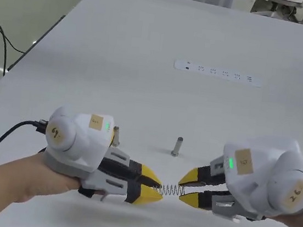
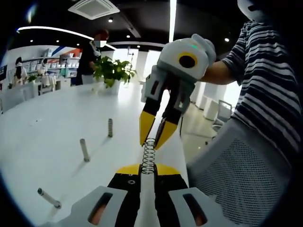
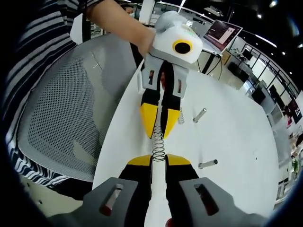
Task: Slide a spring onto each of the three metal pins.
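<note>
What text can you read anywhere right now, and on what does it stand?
Nothing reads for certain.
left sticker, on left gripper: blurred.
right sticker, on right gripper: blurred.
power strip markings: too small.
laptop screen: blurred.

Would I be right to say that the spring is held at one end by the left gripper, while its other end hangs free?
Not quite: the other end does not hang free. The spring is held at one end by the left gripper, and its other end is gripped between the fingers of the right gripper. The right gripper view shows this most plainly.
</note>
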A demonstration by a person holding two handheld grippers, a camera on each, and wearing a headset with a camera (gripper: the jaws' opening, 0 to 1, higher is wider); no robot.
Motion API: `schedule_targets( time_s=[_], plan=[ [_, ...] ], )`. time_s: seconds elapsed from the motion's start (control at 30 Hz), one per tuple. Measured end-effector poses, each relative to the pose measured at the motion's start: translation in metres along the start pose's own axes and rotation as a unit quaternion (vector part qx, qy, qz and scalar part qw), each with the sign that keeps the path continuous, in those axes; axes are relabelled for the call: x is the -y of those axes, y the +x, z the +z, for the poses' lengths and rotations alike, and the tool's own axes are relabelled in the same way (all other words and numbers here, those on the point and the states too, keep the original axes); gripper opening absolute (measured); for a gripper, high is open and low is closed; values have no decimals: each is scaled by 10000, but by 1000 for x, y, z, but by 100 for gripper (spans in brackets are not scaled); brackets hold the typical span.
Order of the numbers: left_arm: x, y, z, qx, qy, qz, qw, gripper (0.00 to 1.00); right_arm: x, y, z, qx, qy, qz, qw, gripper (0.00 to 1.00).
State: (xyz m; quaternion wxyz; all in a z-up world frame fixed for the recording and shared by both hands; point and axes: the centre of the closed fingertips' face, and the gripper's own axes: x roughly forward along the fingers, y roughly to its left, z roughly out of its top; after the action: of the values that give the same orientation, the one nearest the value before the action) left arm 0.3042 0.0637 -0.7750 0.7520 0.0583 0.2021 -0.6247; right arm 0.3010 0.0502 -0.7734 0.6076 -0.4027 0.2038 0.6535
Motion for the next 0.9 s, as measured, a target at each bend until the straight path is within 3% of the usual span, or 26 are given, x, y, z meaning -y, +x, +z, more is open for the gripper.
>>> schedule_targets(
  time_s=[0.33, 0.43, 0.7, 0.77, 0.83, 0.9],
  plan=[
    [0, 0, 0, -11, 18, 19, 10000, 2, 3, -8, 12, 193, 13, 7, 9998, 7],
    [0, 0, -1, -24, 32, 19, 10000, 2, 5, -9, 20, 505, 333, 50, 9982, 7],
    [2, 2, 0, -23, 50, 5, 10000, 2, 5, -10, 29, 871, 682, 87, 9938, 7],
    [1, 3, 0, -20, 64, 8, 10000, 2, 7, -11, 35, 1051, 815, 65, 9911, 7],
    [3, 5, 3, 36, 44, -30, 10000, 2, 9, -13, 46, 1369, 1048, 69, 9850, 7],
    [4, 8, 5, 26, 95, -34, 9999, 2, 10, -11, 46, 1317, 957, 35, 9866, 7]
  ],
)
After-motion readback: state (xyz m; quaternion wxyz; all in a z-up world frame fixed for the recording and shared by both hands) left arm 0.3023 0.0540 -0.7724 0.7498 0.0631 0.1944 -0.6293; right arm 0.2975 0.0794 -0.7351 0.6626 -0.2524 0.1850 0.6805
